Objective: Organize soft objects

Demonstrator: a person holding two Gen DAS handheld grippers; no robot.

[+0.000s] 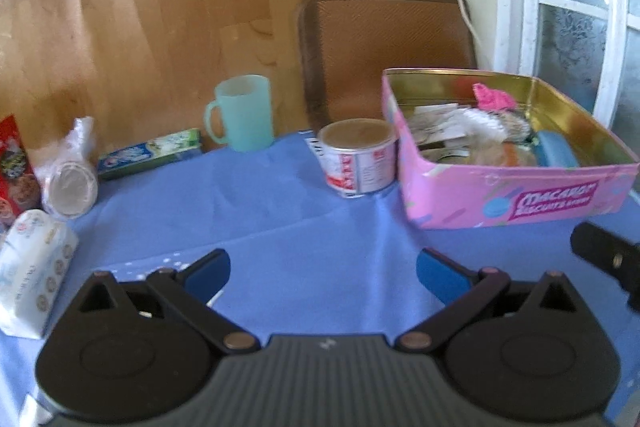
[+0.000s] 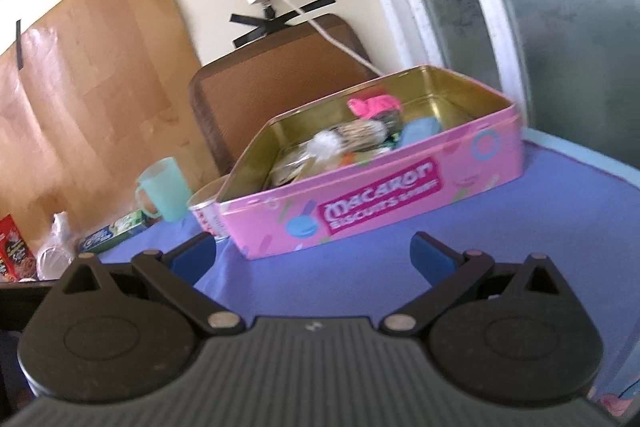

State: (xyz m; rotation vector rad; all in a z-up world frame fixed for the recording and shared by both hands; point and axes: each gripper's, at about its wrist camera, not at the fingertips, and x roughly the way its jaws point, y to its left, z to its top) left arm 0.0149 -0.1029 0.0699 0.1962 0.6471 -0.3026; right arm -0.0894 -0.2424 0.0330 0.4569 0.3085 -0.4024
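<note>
- left wrist cam: sits low over the worktop (image 1: 304, 227), looking level along its own claw (image 1: 323, 273) toward the back wall; pink tin (image 1: 516, 195) at right, near
- right wrist cam: same low height, rolled so the scene tilts; faces the pink tin (image 2: 380, 203) almost head-on, close, past its claw (image 2: 314, 257)
- shared: pink tin, mint mug (image 1: 240, 115) (image 2: 164, 189), brown chair back (image 1: 384, 51) (image 2: 280, 75), blue cloth

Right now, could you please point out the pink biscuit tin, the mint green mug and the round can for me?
pink biscuit tin (image 2: 372, 207): right wrist view, on its printed front wall.
mint green mug (image 1: 246, 119): left wrist view, on its outer side.
round can (image 1: 356, 137): left wrist view, on its lid.
</note>
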